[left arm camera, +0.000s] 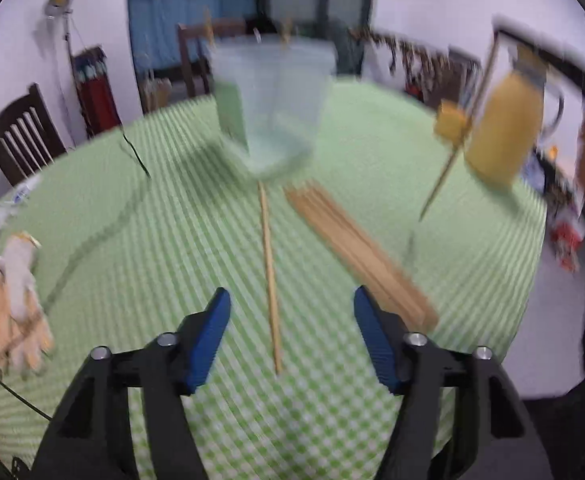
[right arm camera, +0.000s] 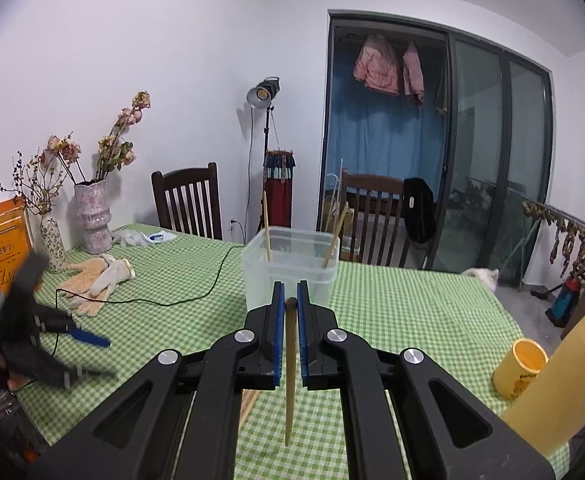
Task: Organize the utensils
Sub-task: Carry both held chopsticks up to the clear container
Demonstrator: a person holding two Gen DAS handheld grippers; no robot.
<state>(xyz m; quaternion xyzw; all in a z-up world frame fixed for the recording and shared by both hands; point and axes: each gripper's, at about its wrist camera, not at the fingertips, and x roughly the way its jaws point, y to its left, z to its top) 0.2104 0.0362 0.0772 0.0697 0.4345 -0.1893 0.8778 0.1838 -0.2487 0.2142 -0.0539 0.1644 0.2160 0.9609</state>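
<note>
Jaws on my left gripper (left arm camera: 291, 332) stand wide apart with nothing between the blue pads; a single chopstick (left arm camera: 269, 272) lies on the green checked tablecloth (left arm camera: 172, 240) below the gap, untouched. Just to its right a bundle of chopsticks (left arm camera: 356, 252) lies flat, its near end partly hidden behind the right pad. Beyond them the clear plastic container (left arm camera: 270, 100) is smeared by blur, so I cannot make out its contents from this view.

My right gripper (right arm camera: 291, 286) is clamped on one held chopstick (right arm camera: 290, 368), which hangs down between the pads; its top end peeks just above them. Ahead, the container shows sharply, with two chopsticks (right arm camera: 266, 228) leaning inside. At the left edge my other gripper is a dark blur. A yellow cup (right arm camera: 518, 368) sits far right, and work gloves (right arm camera: 96, 280) lie left.
</note>
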